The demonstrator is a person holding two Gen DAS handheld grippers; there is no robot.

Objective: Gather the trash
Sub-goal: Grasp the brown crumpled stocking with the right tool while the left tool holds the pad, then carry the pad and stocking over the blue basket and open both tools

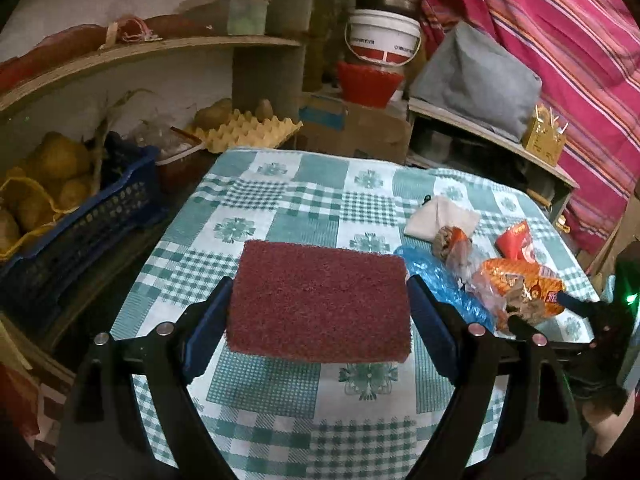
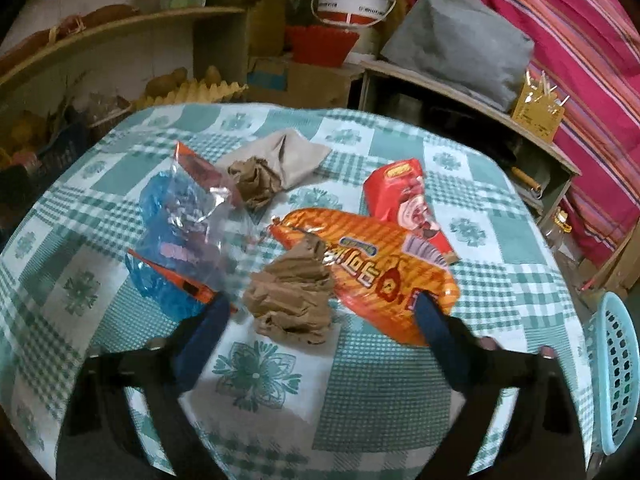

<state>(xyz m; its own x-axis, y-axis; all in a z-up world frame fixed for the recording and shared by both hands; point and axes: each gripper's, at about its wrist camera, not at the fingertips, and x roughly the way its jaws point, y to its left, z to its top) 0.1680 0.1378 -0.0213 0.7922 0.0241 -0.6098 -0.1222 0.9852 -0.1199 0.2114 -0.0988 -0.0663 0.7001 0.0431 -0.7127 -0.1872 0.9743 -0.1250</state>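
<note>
**Sponge held left, right tongs spread over trash pile**

The left gripper (image 1: 320,300) is clamped on a dark red scouring pad (image 1: 320,300), held flat between both blue fingers (image 1: 208,332) above the green-checked tablecloth (image 1: 256,384).

The right gripper (image 2: 324,320) is spread wide, nothing held between the fingers. A crumpled brown paper wad (image 2: 292,292) is seen in the gap just ahead of the tips, resting on the cloth.

Trash is clustered mid-table:
- an orange snack bag (image 2: 384,272) touching the wad on its right, partly behind the right finger
- a red wrapper (image 2: 404,200) just behind the orange bag
- blue plastic film (image 2: 168,256) with a clear bag (image 2: 200,208) laid over it, to the left
- a second brown wad (image 2: 256,184) against a grey cloth (image 2: 288,156) further back

A light blue perforated basket (image 2: 616,376) is seen off the table's right edge.
</note>
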